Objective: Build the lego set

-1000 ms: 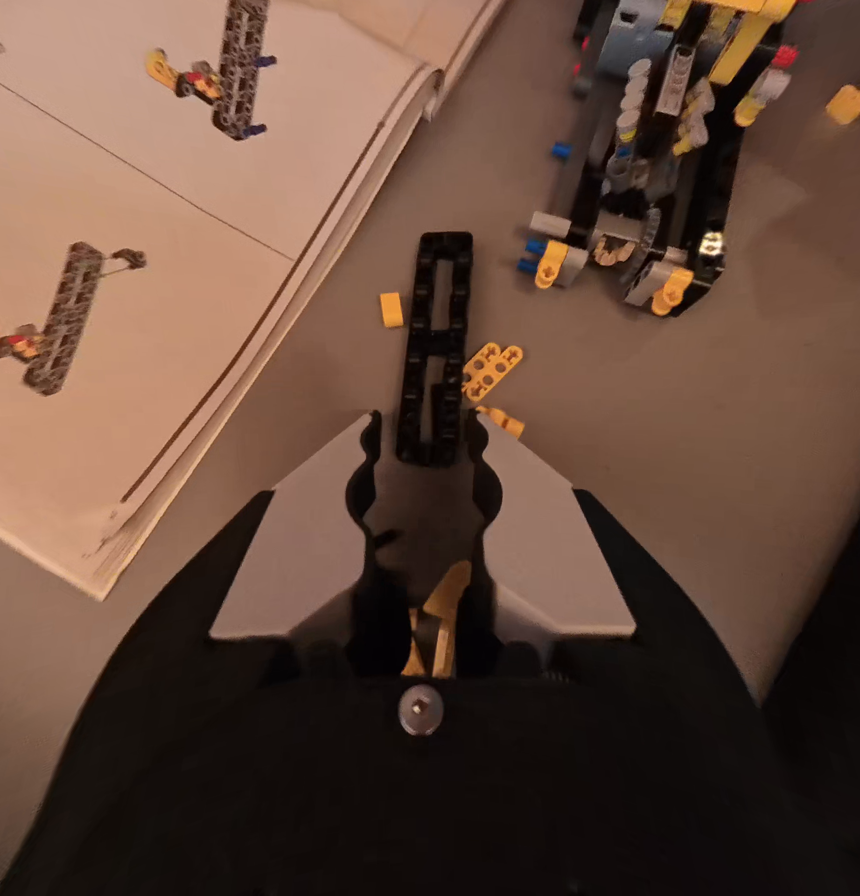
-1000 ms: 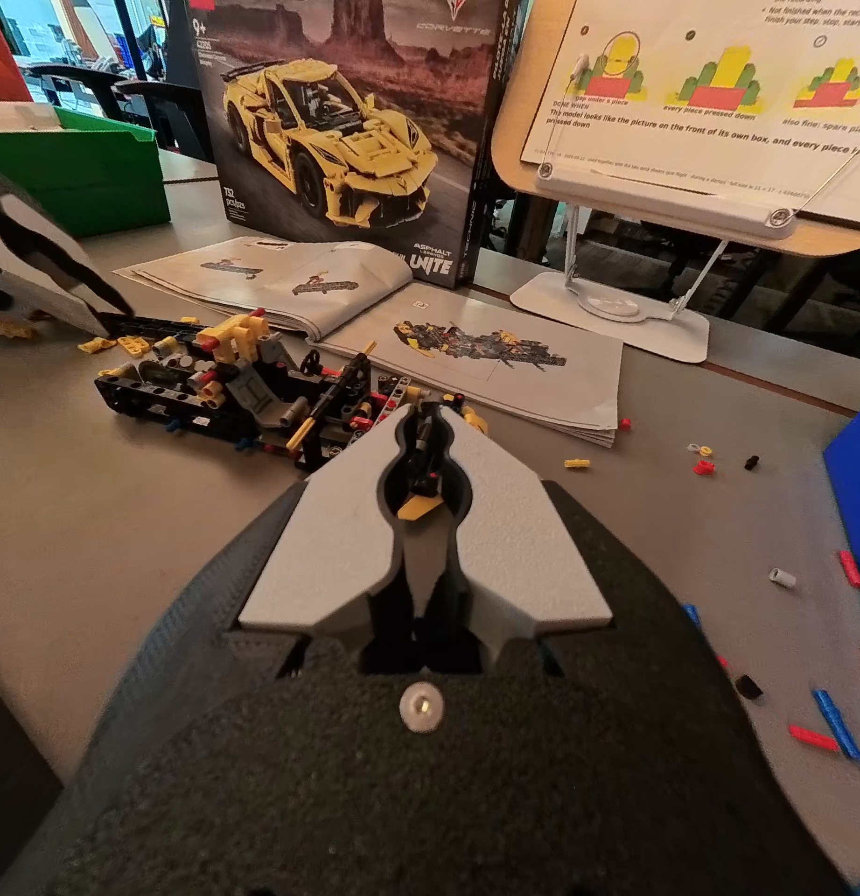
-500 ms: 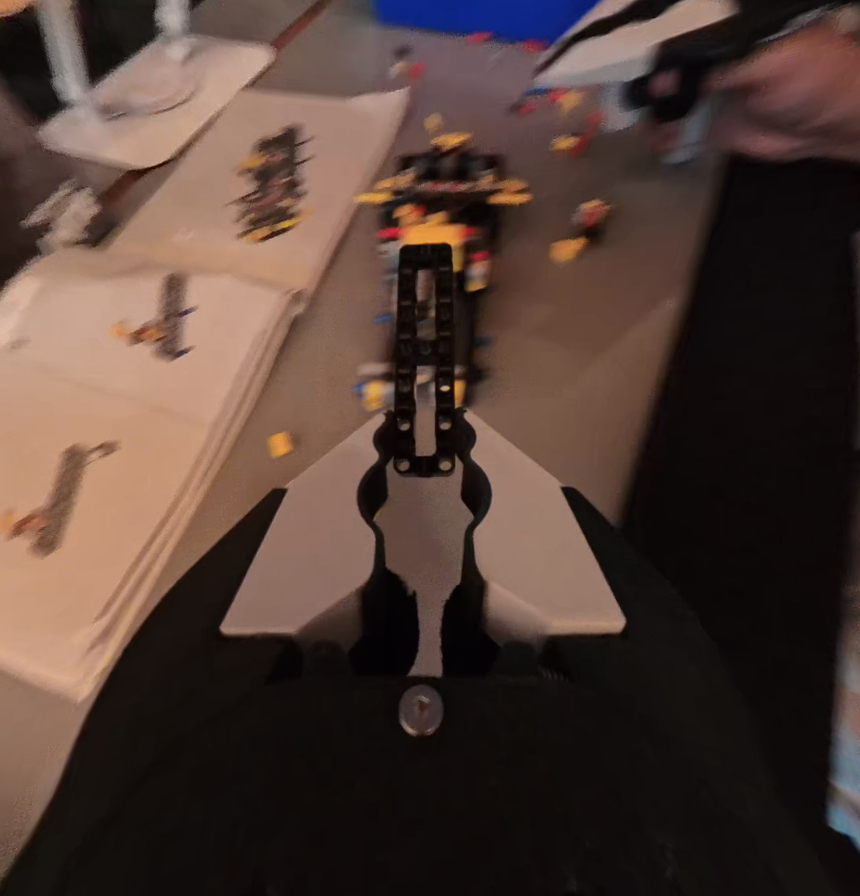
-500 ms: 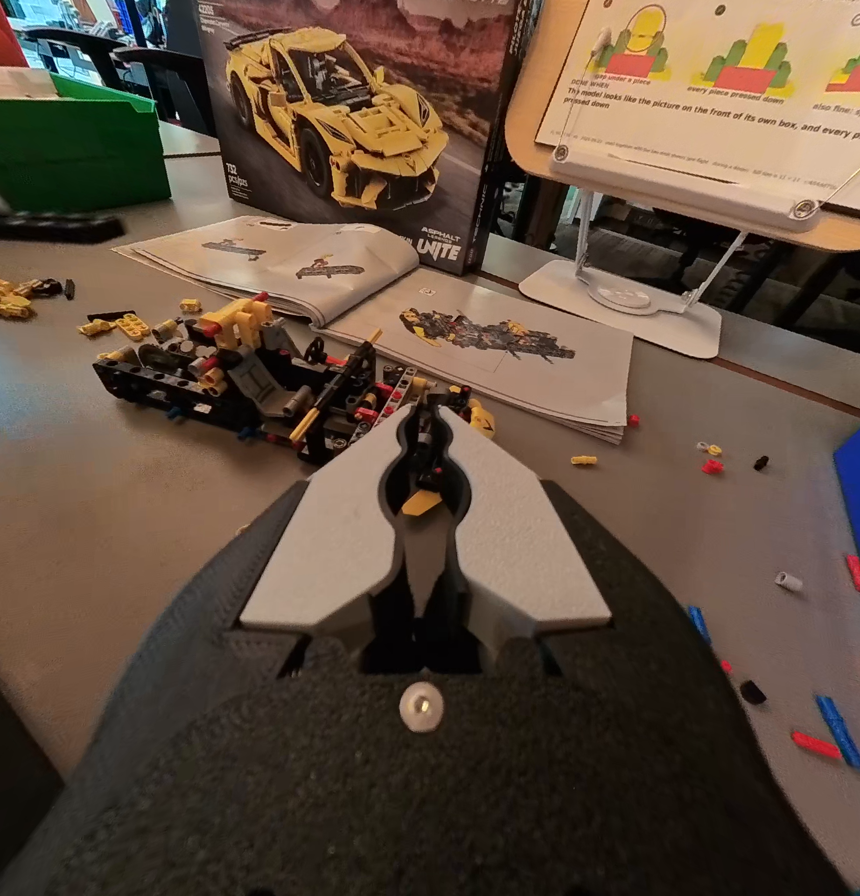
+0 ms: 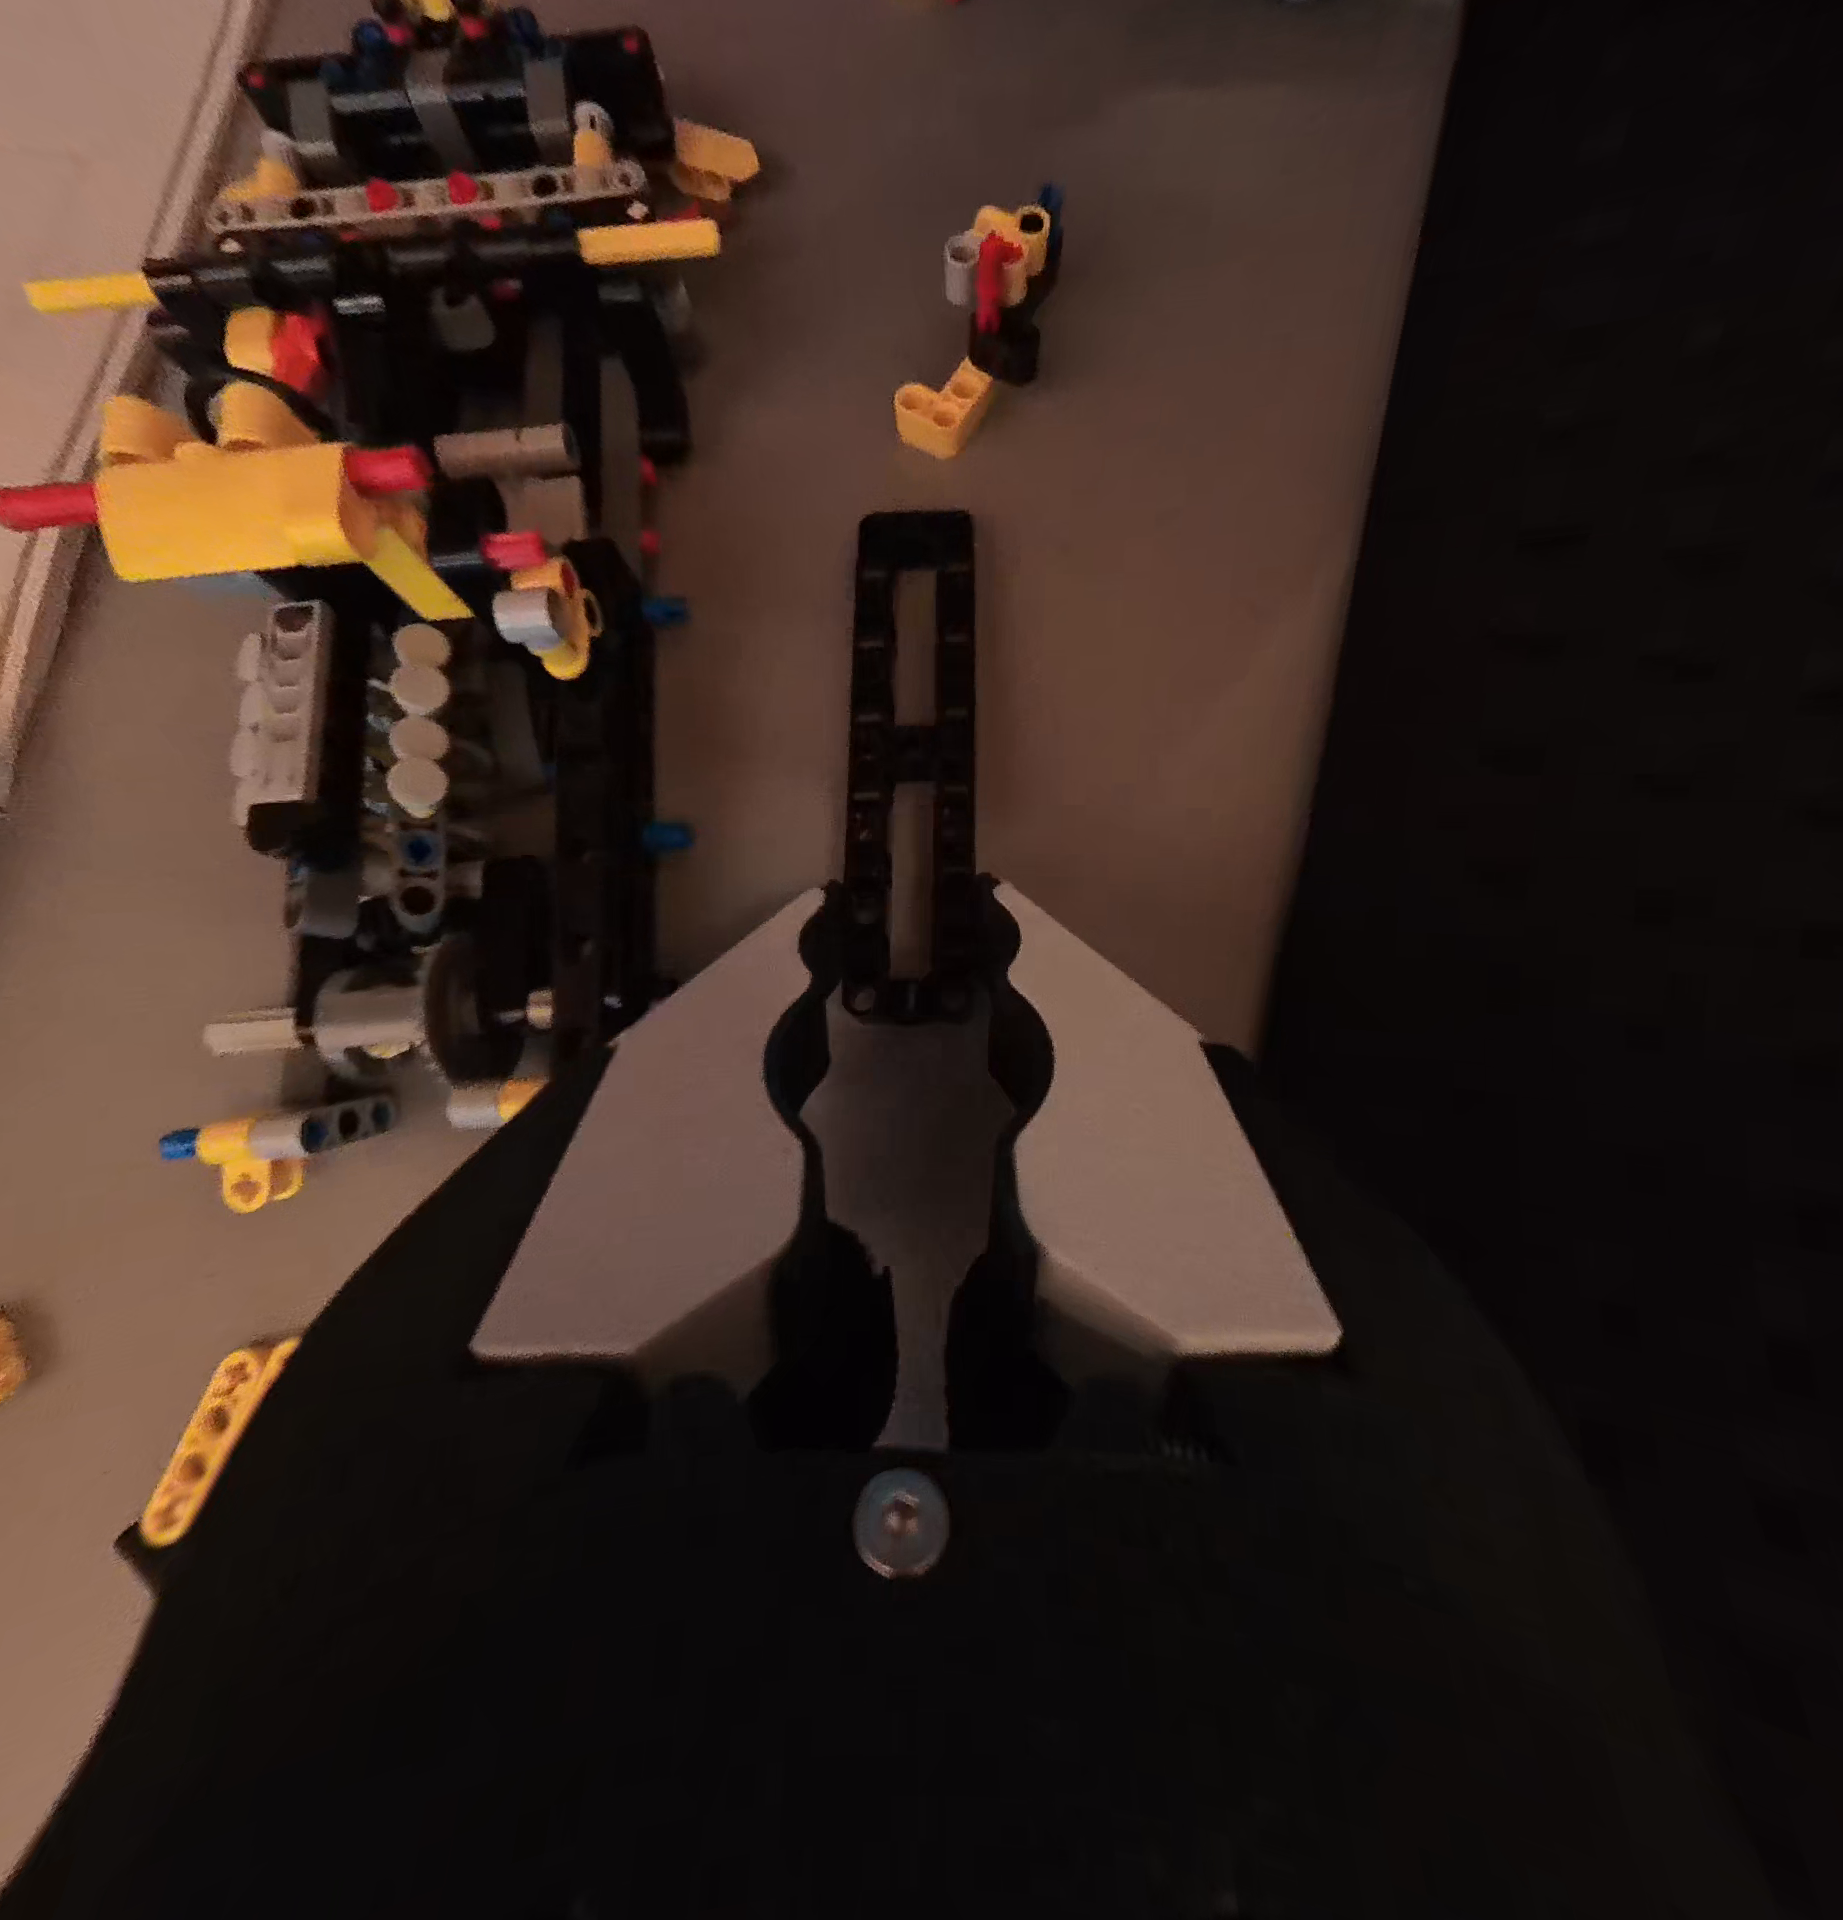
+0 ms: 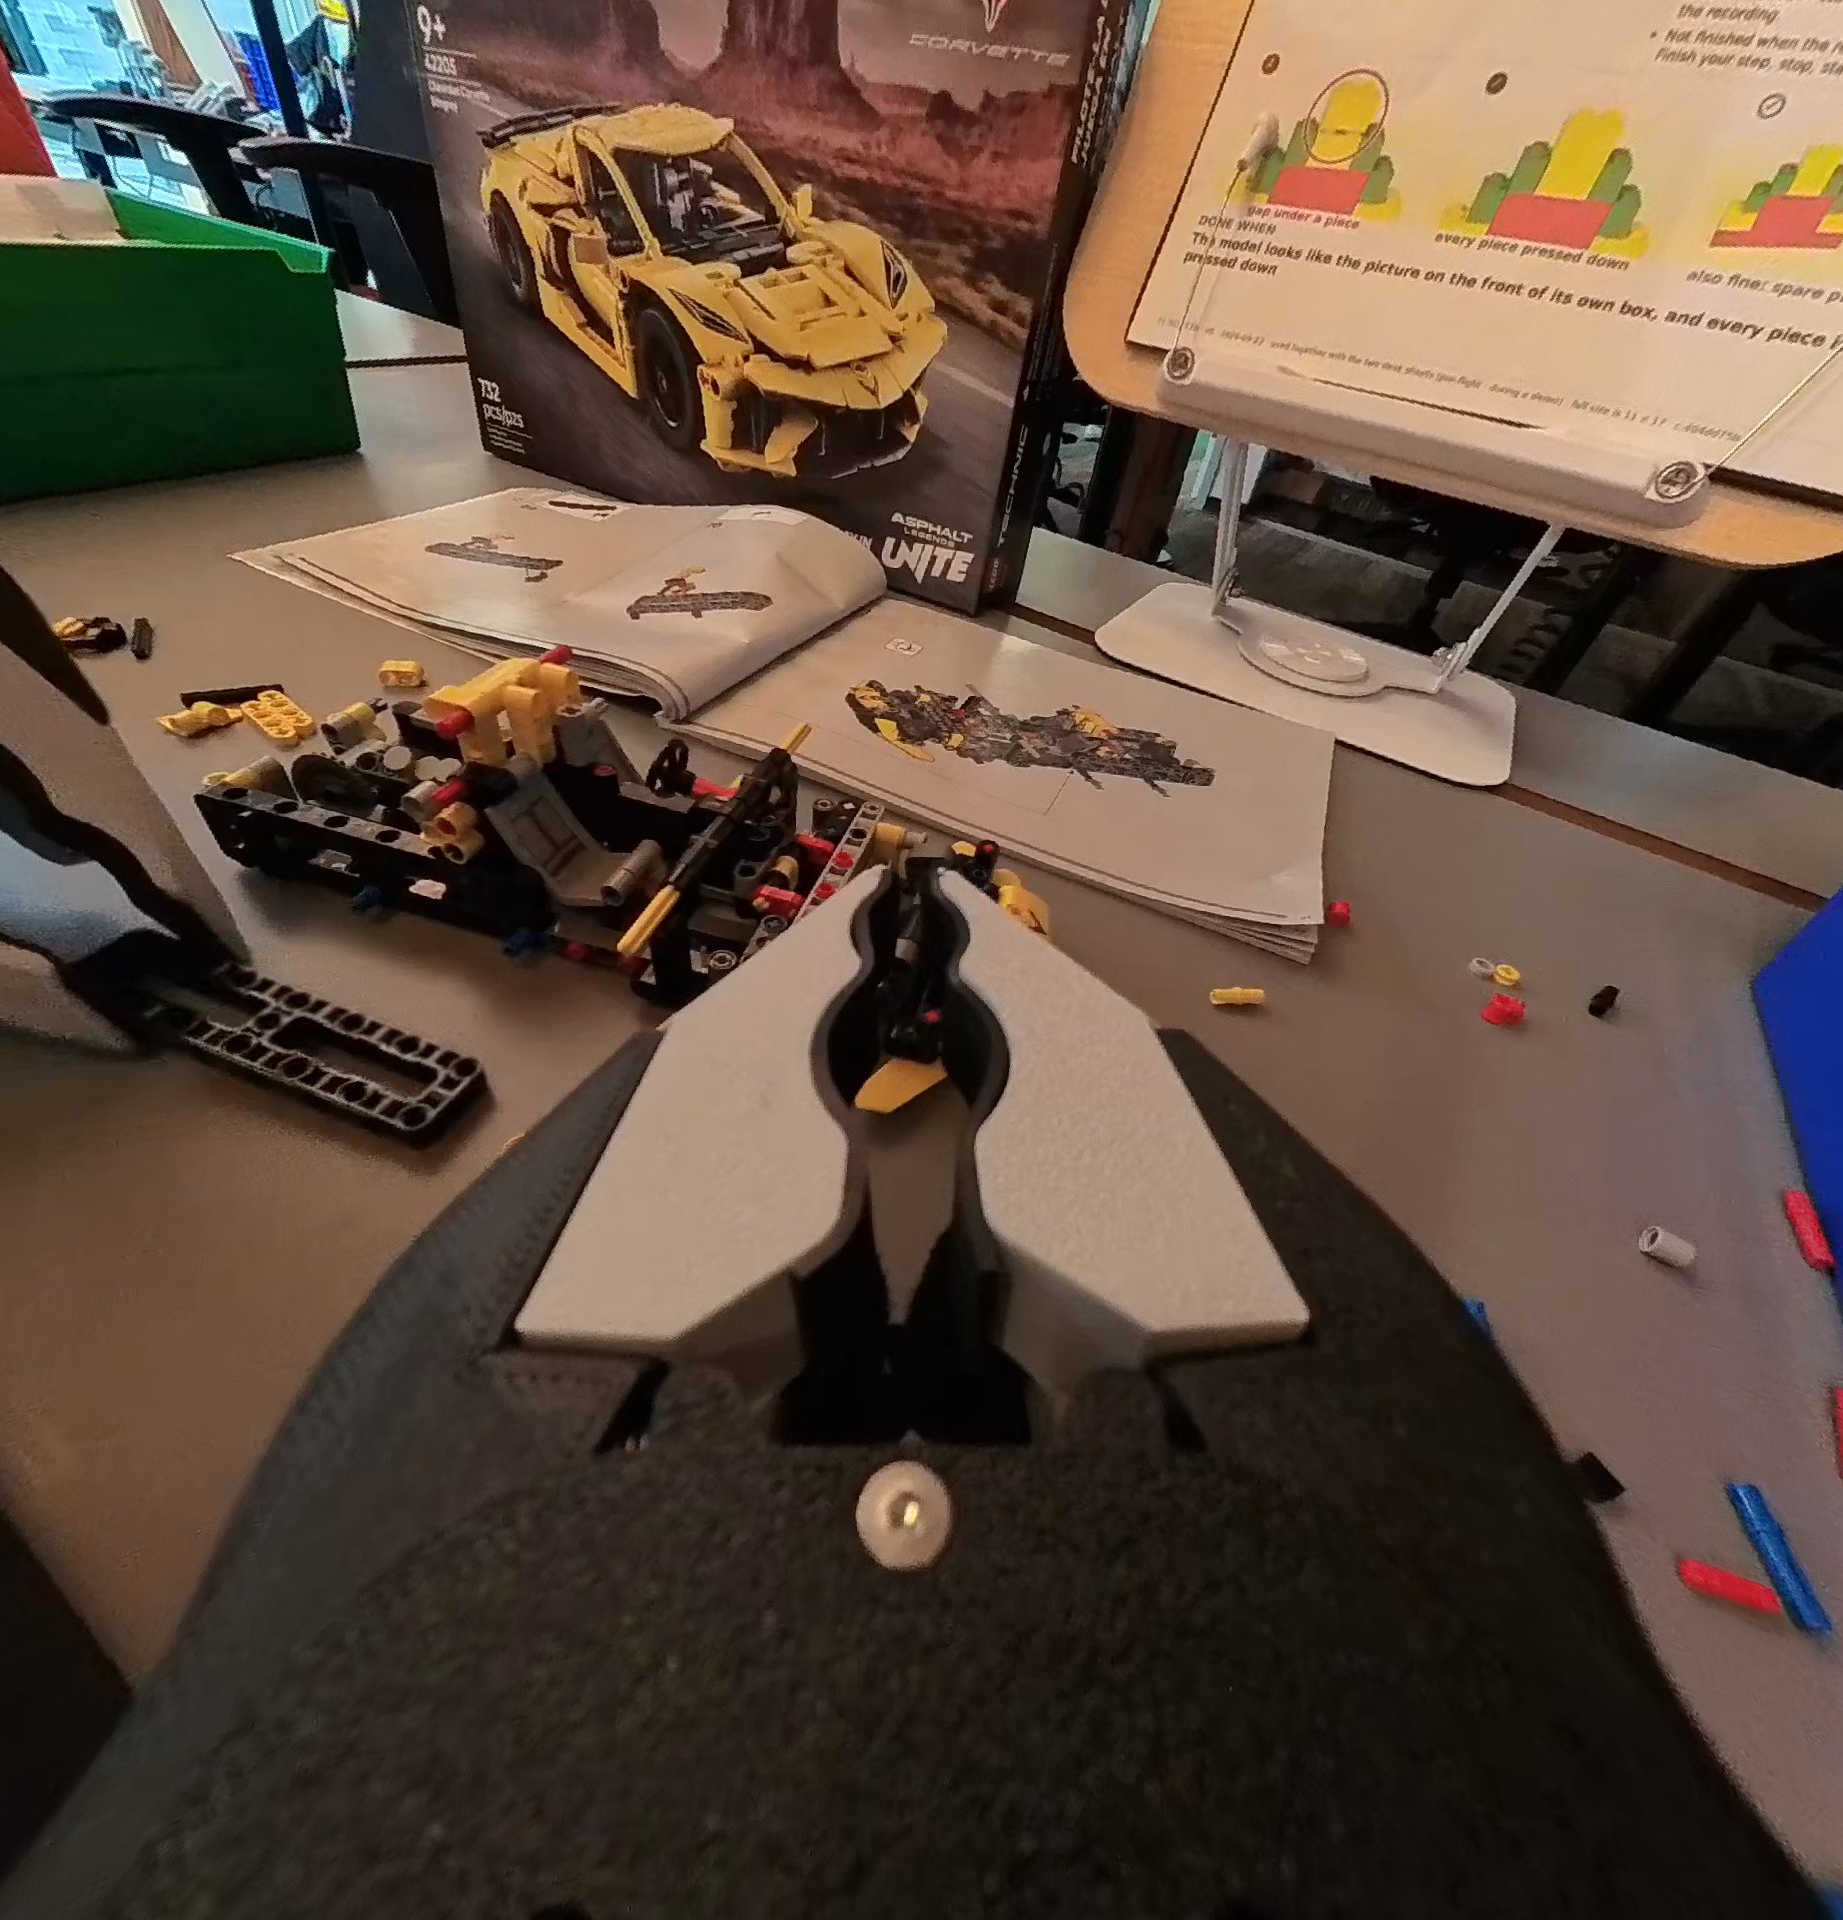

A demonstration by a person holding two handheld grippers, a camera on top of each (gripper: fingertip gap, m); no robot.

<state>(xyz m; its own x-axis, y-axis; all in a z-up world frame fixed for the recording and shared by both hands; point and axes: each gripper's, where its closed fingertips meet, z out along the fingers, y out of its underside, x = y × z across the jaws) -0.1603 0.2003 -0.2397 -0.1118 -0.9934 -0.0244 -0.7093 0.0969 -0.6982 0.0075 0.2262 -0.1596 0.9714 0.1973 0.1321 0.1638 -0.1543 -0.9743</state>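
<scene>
The left gripper [image 5: 912,940] is clamped on one end of a black rectangular frame [image 5: 914,717] beside the half-built car chassis [image 6: 501,821]. The right gripper [image 6: 912,914] pinches a small black, red and yellow subassembly [image 6: 912,1023]. Bodywork remains entirely unbuilt, I judge. Loose pins [image 6: 1774,1558] scatter right; the manual [image 6: 1052,769] and box [image 6: 751,270] lie beyond.
</scene>
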